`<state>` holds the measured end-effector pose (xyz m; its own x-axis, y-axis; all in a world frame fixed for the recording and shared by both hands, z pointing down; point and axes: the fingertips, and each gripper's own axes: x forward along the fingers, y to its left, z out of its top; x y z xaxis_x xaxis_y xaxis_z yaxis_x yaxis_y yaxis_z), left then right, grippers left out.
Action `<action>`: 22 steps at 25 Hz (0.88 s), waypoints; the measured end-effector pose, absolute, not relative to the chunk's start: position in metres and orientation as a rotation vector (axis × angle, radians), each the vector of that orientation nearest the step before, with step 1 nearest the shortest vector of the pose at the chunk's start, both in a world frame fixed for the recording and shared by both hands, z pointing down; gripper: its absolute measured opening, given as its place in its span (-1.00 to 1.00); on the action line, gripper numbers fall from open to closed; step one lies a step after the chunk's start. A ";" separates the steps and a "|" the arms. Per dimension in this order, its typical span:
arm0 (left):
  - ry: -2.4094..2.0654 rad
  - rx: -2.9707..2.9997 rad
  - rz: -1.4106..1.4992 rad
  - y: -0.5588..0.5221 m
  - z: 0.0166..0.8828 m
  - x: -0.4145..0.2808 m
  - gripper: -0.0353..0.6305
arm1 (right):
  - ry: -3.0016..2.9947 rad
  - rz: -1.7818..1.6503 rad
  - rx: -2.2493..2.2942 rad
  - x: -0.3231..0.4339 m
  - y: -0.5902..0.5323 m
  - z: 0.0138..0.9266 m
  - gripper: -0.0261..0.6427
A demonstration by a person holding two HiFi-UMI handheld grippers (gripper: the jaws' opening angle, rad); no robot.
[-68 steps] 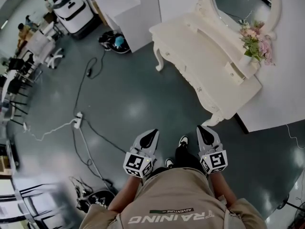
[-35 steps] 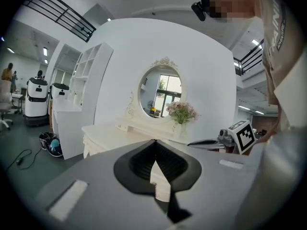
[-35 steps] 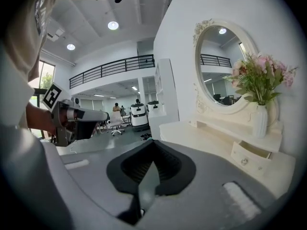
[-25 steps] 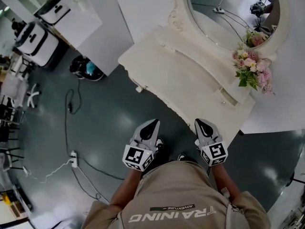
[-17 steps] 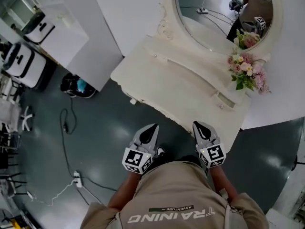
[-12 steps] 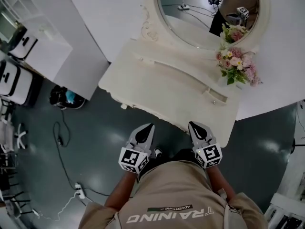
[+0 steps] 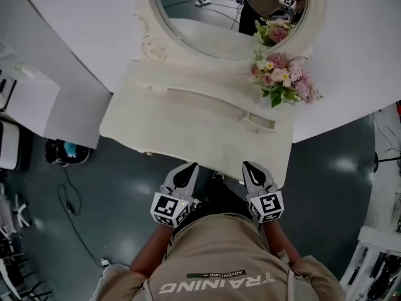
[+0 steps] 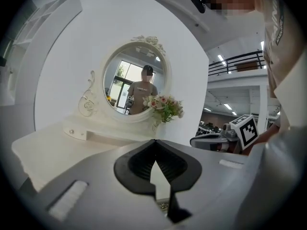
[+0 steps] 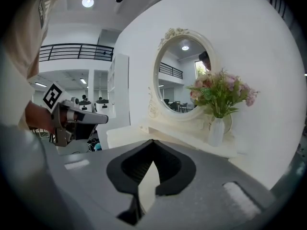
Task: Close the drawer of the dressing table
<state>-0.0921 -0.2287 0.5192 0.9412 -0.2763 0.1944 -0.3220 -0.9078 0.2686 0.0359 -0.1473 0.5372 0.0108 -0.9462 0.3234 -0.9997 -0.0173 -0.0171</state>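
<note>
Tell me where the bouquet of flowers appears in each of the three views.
Head view: bouquet upper right of centre, at the right end of the dressing table.
Left gripper view: bouquet near centre, at the lower right edge of the oval mirror.
Right gripper view: bouquet right of centre, in a white vase.
Shared landmark: the oval mirror, beside the bouquet in all three.

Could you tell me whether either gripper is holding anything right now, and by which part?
Nothing is held: the left gripper and the right gripper are both shut and empty.
</note>
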 end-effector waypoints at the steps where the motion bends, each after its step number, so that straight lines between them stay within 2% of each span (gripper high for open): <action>1: -0.429 2.807 0.228 -0.230 0.517 -0.085 -0.85 | -2.030 0.376 2.075 0.042 -0.149 0.543 -0.92; 8: -0.451 2.813 0.300 -0.265 0.511 -0.051 -0.85 | -1.992 0.405 2.128 0.096 -0.173 0.558 -0.91; 22: -0.157 2.942 0.355 -0.283 0.486 0.082 -0.85 | -1.845 0.428 2.376 0.196 -0.187 0.573 -0.92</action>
